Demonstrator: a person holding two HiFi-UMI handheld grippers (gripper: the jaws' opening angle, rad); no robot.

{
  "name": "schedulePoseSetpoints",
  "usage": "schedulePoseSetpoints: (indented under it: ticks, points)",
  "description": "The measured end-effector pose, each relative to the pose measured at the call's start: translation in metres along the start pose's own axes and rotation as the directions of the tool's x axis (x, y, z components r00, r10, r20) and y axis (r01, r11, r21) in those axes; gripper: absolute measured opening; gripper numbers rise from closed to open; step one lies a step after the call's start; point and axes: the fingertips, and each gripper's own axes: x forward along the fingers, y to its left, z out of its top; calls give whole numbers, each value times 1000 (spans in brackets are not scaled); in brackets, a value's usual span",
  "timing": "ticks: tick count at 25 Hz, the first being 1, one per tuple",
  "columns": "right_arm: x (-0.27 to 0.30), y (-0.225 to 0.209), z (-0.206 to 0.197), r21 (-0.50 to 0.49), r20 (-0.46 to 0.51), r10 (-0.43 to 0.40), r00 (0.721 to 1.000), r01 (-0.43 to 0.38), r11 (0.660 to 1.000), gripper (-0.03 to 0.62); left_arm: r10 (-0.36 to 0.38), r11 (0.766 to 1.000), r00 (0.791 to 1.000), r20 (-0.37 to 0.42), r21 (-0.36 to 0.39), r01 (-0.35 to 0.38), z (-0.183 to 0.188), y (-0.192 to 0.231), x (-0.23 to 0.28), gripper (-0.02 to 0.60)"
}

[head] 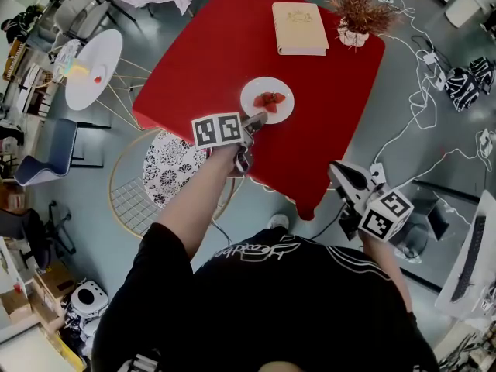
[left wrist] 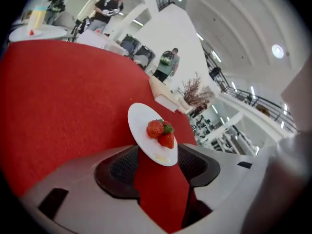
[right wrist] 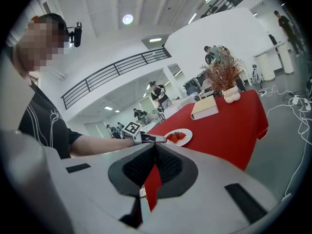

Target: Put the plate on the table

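A small white plate (head: 252,103) with two strawberries (head: 270,99) rests flat on the red tablecloth (head: 209,53), near the table's front edge. My left gripper (head: 254,126) is at the plate's near rim. In the left gripper view the plate (left wrist: 139,121) has its near edge between the jaws of my left gripper (left wrist: 158,162), and the pads stand apart from it on both sides. My right gripper (head: 345,178) hangs off the table's front right corner, over the floor. Seen close up, my right gripper (right wrist: 155,155) has its pads together and holds nothing.
A cream book (head: 299,28) lies at the far side of the table, beside a dried plant in a white vase (head: 358,10). A wire chair with a patterned cushion (head: 174,165) stands at the table's left front. Cables (head: 422,91) trail on the floor to the right.
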Motion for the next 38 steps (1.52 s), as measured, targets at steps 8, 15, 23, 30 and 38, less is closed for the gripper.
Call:
schedulePoseSetpoints:
  ticks: [8,15,23,30,38]
  points:
    - [1,2,-7,2,-18,6,1000,-6,1000,8,68,931,995,-77,364,-35,-19,-6,-3,267]
    - [5,6,-13,-3,-44,23,999,-23,1000,8,136,825,987,-83,561,-67,-34,-3,-14,267]
    - [5,10,-15,-6,-38,66,997,-66,998,8,104,812,995,-6,579,-81,-27,-27,-59,226]
    - [-12,31,6,-71,-9,108,994,-108,992,8,-45,808,999,-8,588,41,-49,-117,-113,42]
    - [-65,85,25,-159,41,176,984,-167,973,8,-362,723,932,-7,629,285,-96,-251,-180,8]
